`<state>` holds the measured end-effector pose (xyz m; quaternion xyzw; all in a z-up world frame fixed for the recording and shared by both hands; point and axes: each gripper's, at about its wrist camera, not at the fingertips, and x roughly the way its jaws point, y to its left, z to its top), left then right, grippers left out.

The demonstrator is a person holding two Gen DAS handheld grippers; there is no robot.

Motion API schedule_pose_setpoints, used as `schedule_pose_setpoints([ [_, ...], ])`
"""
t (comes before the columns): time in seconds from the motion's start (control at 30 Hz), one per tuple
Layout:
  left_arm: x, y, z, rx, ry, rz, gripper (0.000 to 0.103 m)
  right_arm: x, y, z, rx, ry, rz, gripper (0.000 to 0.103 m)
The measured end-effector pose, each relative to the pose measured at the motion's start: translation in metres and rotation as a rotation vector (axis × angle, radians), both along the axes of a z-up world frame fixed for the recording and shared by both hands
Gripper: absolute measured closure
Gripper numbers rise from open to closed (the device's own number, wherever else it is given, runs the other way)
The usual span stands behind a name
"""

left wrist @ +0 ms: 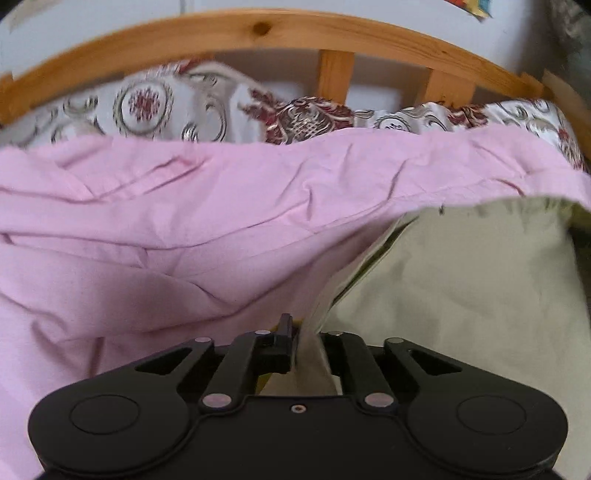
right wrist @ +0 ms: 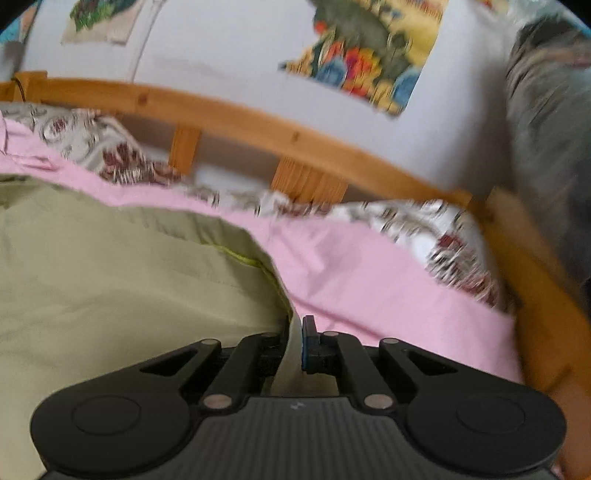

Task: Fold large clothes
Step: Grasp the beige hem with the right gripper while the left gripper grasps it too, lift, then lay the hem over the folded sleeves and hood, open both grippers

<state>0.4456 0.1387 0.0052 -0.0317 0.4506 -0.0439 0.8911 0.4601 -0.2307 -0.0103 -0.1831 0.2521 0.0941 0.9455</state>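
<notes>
A pale olive-green garment lies on a pink sheet that covers the bed. My left gripper is shut on the garment's left edge, and the cloth rises in a pinched fold between its fingers. In the right wrist view the same garment fills the left half, over the pink sheet. My right gripper is shut on the garment's right edge, with cloth pinched between the fingers. Both views are motion-blurred.
A pillow with a red and grey floral pattern lies at the head of the bed, also showing in the right wrist view. A wooden headboard stands behind it against a white wall with colourful pictures.
</notes>
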Motion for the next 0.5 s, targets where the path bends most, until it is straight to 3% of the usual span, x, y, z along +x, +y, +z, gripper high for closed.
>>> schedule_pose_setpoints([
  [0.07,0.003,0.008,0.003,-0.03,-0.001,0.012,0.079,0.004,-0.004,-0.005,0.027,0.033,0.009,0.1],
  [0.1,0.002,0.012,0.008,-0.043,-0.015,0.023,0.066,0.005,-0.008,-0.005,0.048,0.047,0.014,0.1],
  [0.13,-0.001,0.016,0.014,-0.054,-0.037,0.034,0.047,0.005,-0.012,-0.004,0.072,0.057,0.014,0.096],
  [0.2,-0.009,0.024,0.026,-0.065,-0.104,0.073,0.016,0.002,-0.021,0.001,0.122,0.06,0.023,0.07],
  [0.23,-0.014,0.028,0.033,-0.064,-0.149,0.1,0.008,-0.001,-0.026,0.007,0.148,0.052,0.03,0.043],
  [0.27,-0.022,0.033,0.041,-0.068,-0.2,0.129,0.006,-0.007,-0.03,0.011,0.164,0.037,0.038,0.026],
  [0.33,-0.037,0.043,0.055,-0.09,-0.281,0.186,0.003,-0.017,-0.034,0.024,0.168,0.001,0.053,0.013],
  [0.43,-0.062,0.046,0.066,-0.097,-0.362,0.25,0.001,-0.043,-0.042,0.042,0.177,-0.061,0.097,0.001],
  [0.5,-0.085,0.034,0.061,-0.063,-0.417,0.234,0.001,-0.061,-0.043,0.046,0.169,-0.084,0.139,0.0],
])
